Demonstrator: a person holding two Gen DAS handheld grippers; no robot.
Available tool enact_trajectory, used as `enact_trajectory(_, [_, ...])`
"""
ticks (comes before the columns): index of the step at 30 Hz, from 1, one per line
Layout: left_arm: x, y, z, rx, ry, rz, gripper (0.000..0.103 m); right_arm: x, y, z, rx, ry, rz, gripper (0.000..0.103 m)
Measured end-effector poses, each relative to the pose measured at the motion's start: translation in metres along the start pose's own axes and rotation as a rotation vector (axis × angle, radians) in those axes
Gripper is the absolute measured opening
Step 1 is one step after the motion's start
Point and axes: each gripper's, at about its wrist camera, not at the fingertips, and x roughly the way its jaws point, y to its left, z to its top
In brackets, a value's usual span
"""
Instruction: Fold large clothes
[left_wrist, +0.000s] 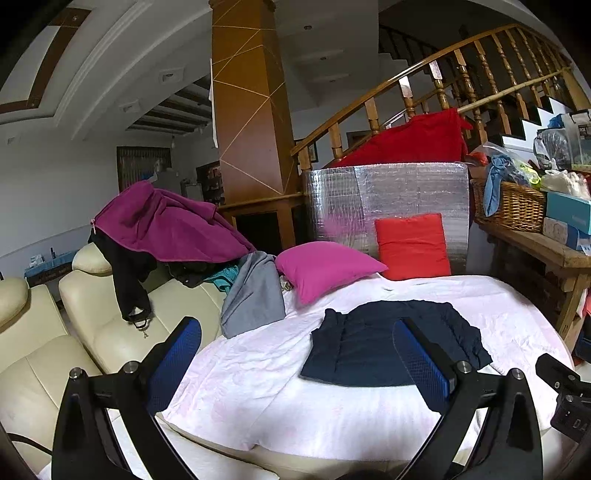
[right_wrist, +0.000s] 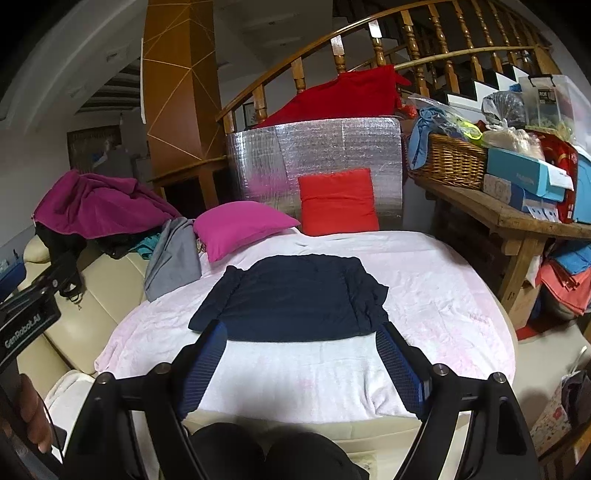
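Observation:
A dark navy garment (right_wrist: 295, 299) lies folded flat on the white-pink blanket (right_wrist: 424, 306), with sleeves tucked at both sides. It also shows in the left wrist view (left_wrist: 369, 347). My right gripper (right_wrist: 301, 332) is open and empty, its blue-padded fingers hovering just above the garment's near edge. My left gripper (left_wrist: 295, 328) is open and empty, held above the blanket (left_wrist: 258, 369) to the garment's left, its right finger in front of the garment. A grey garment (right_wrist: 171, 258) lies at the blanket's far left corner.
A magenta pillow (right_wrist: 240, 225) and a red pillow (right_wrist: 338, 201) lean at the far side against a silver foil panel (right_wrist: 332, 147). A cream sofa (left_wrist: 40, 350) at left holds a magenta jacket (left_wrist: 166, 225) and dark clothes. A wooden table (right_wrist: 517, 218) with basket and boxes stands right.

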Motion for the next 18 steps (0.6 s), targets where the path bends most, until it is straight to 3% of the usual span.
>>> enact_trajectory(18, [0.0023, 0.0032, -0.0030, 0.005, 0.008, 0.008, 0.103, 0.0072, 0.0027, -0.0017, 0.025, -0.002, 0.000, 0.086])
